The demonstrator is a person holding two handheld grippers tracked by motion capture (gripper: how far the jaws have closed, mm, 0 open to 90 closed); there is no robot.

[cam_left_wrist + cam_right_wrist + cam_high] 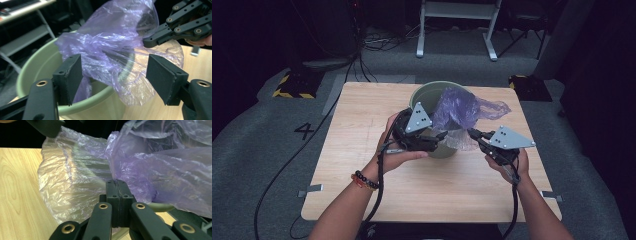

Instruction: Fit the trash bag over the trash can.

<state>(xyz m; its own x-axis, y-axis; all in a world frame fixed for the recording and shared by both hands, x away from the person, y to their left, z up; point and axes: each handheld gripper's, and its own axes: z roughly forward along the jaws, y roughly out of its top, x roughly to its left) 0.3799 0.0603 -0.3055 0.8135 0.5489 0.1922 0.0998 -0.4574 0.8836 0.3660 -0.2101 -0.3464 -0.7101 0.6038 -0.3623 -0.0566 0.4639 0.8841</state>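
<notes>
A pale green bucket [426, 91] stands in the middle of the wooden table [362, 165]. A thin purple plastic bag [457, 107] is bunched over its rim and hangs down the near side. My left gripper [438, 136] is at the bucket's near wall. In the left gripper view my left gripper [115, 67] is open, with the bag [112, 32] loose between the pads and the bucket [30, 72] behind it. My right gripper [472, 132] reaches in from the right. In the right gripper view my right gripper [117, 182] is shut on the film of the bag [162, 170].
A white desk frame [457, 30] stands on the floor beyond the table. Cables [362, 65] and yellow-and-black striped bases [294, 85] lie at the back left. Bare tabletop stretches to the left and in front of the bucket.
</notes>
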